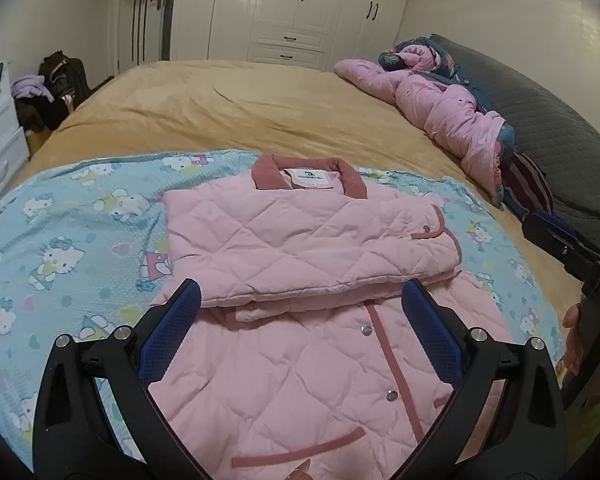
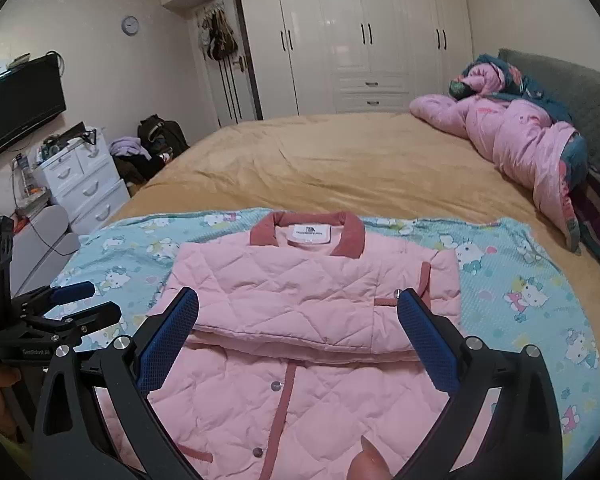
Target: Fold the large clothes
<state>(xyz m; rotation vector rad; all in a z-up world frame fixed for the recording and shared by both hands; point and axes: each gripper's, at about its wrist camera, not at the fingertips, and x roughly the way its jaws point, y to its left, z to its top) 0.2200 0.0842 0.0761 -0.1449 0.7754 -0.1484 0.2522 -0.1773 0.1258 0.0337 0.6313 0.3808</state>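
A pink quilted jacket (image 1: 300, 240) with a dark pink collar lies front up on a light blue cartoon-print sheet (image 1: 72, 248) on the bed. Both sleeves are folded across its chest. My left gripper (image 1: 300, 300) hovers open above the jacket's middle, nothing between its blue pads (image 1: 172, 328). The right wrist view shows the same jacket (image 2: 300, 292) on the sheet (image 2: 540, 300), with my right gripper (image 2: 298, 308) open over it. The left gripper (image 2: 80, 300) shows at that view's left edge, and the right gripper's body appears at the left wrist view's right edge.
A tan bedspread (image 1: 260, 108) covers the bed beyond the sheet. A bundled pink duvet (image 1: 440, 112) lies by the grey headboard (image 1: 560, 128). White drawers (image 2: 84, 184), a wall television (image 2: 20, 112), bags (image 2: 160, 136) and wardrobes (image 2: 360, 32) stand past the bed.
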